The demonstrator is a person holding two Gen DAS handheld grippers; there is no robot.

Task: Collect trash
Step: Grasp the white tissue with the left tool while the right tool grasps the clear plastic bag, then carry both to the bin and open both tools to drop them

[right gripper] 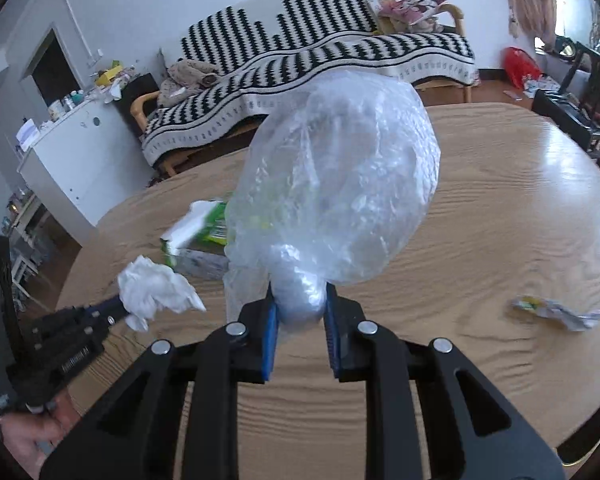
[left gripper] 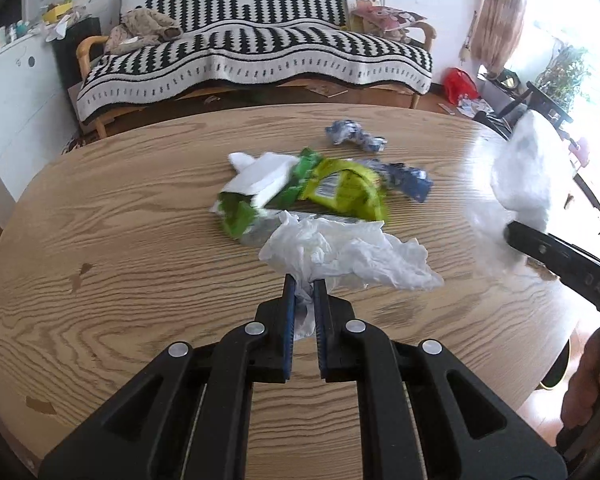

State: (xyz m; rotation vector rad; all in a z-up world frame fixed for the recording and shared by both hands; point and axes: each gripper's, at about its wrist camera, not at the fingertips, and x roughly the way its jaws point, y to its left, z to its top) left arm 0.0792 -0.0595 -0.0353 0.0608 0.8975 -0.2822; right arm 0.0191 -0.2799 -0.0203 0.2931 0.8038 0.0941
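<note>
wooden table: one tissue pinched left, one bag right.

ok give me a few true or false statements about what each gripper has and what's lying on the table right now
1. The left gripper is shut on the white tissue. True.
2. The right gripper is open and holds nothing. False: it is shut on the clear plastic bag.
3. A green wrapper lies on the wooden table. True.
4. The white tissue is already inside the clear plastic bag. False: it hangs from the left gripper's fingers, outside the bag.
5. A crumpled blue wrapper lies beyond the green wrapper. True.
</note>
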